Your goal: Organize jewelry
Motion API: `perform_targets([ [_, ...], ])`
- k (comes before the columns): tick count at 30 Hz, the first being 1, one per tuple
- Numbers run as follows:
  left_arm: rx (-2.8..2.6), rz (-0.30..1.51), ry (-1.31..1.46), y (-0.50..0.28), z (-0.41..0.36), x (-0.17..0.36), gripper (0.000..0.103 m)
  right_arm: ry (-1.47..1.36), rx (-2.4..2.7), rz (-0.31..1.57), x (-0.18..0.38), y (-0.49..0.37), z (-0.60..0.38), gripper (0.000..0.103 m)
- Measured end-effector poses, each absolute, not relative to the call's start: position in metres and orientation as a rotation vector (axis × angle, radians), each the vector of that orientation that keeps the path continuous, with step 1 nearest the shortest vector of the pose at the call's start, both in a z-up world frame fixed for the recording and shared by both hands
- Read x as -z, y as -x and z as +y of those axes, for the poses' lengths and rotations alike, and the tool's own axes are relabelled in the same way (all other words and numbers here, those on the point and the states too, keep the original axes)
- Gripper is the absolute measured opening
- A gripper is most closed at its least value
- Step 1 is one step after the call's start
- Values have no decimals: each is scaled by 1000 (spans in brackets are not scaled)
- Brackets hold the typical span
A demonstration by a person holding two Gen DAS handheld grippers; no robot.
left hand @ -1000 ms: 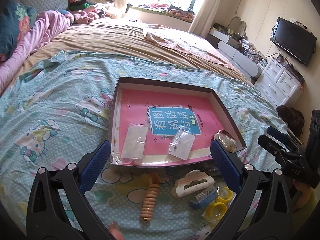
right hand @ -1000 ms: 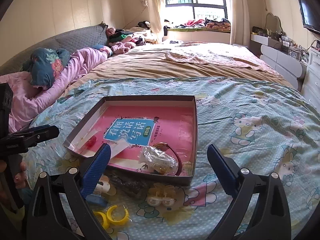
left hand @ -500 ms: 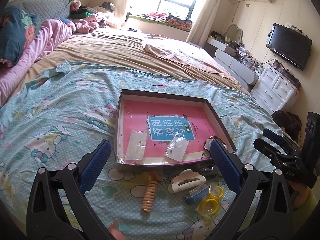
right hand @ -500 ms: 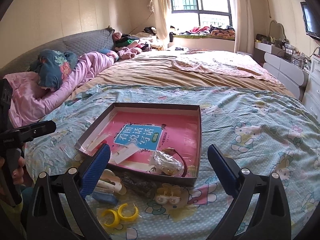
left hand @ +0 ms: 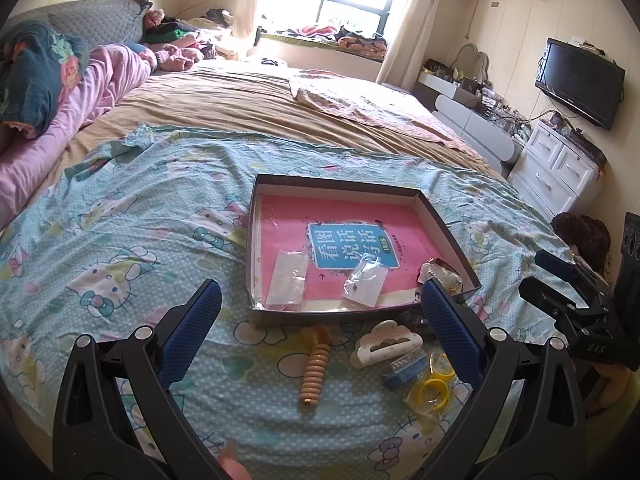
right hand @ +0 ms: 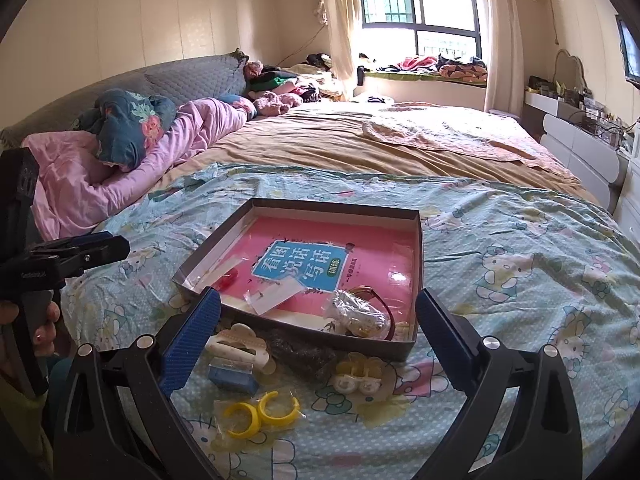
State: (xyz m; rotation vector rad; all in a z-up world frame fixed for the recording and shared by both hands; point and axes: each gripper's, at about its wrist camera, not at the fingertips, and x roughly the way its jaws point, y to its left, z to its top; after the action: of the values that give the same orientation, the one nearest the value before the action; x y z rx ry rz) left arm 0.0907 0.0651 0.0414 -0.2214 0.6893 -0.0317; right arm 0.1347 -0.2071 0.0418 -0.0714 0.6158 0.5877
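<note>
A dark shallow box (left hand: 340,183) lies on the bed with a pink book on its floor. Inside it are two small clear bags (left hand: 288,278) (left hand: 366,282) and a wrapped bundle (left hand: 440,276) with a bracelet. In front of the box lie an orange ribbed clip (left hand: 316,372), a white hair claw (left hand: 386,342), a small blue box (left hand: 404,366) and yellow rings (left hand: 432,390). My left gripper (left hand: 320,292) hangs open above these, holding nothing. My right gripper (right hand: 318,298) is open too, over the white hair claw (right hand: 240,346), yellow rings (right hand: 260,414) and a pale yellow clip (right hand: 358,372).
A dark crinkled packet (right hand: 304,350) lies against the box's near wall. The patterned blue sheet (left hand: 120,240) covers the near bed; pink bedding (right hand: 120,168) is piled at the left. White drawers (left hand: 560,168) stand to the right. A hand (right hand: 40,320) holds the left gripper's handle.
Both grippers have drawn back and up from the box, so it looks smaller and more of the bed shows. Nothing on the bed has moved, and both stay open.
</note>
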Motion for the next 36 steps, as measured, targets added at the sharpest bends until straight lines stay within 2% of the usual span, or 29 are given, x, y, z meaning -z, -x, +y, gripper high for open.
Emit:
perform_targets([
  [36,5,856,170,-76,50,18,93,150,-652,783,15,-105,-204,97],
])
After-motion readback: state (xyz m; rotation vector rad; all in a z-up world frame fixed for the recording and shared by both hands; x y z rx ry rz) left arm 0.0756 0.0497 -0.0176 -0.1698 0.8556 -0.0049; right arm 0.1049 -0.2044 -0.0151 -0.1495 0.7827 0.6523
